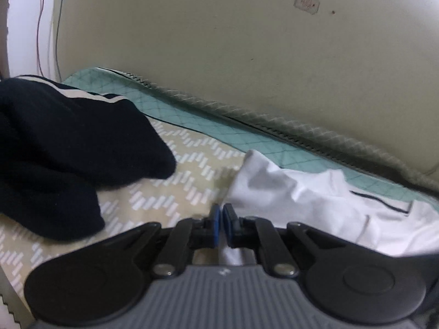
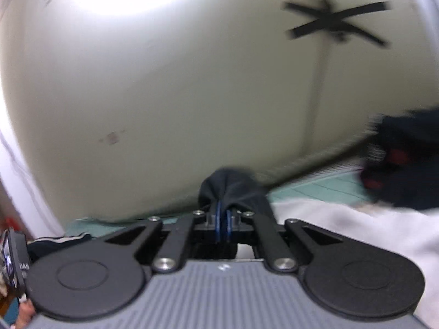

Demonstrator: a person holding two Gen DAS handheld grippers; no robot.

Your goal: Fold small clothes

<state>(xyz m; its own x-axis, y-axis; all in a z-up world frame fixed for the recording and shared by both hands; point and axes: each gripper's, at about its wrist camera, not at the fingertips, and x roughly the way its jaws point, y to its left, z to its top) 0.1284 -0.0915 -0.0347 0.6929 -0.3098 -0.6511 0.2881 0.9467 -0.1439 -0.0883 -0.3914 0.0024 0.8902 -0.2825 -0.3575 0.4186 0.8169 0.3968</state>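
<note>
1. The left gripper point(image 1: 221, 210) is sitting clenched at the white garment's point(image 1: 315, 205) left edge; whether it pinches cloth is unclear.
2. The dark garment point(image 1: 68, 148) is lying left of it, patterned bedding point(image 1: 175, 189) showing between.
3. The right gripper point(image 2: 222, 210) is grasping dark cloth point(image 2: 233, 186), the wall point(image 2: 164, 96) rising beyond.

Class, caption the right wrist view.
Right gripper shut on dark cloth above a white garment.

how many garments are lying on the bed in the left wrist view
2: a dark navy garment with a white stripe at left, a white garment at right; more may be hidden.
</note>
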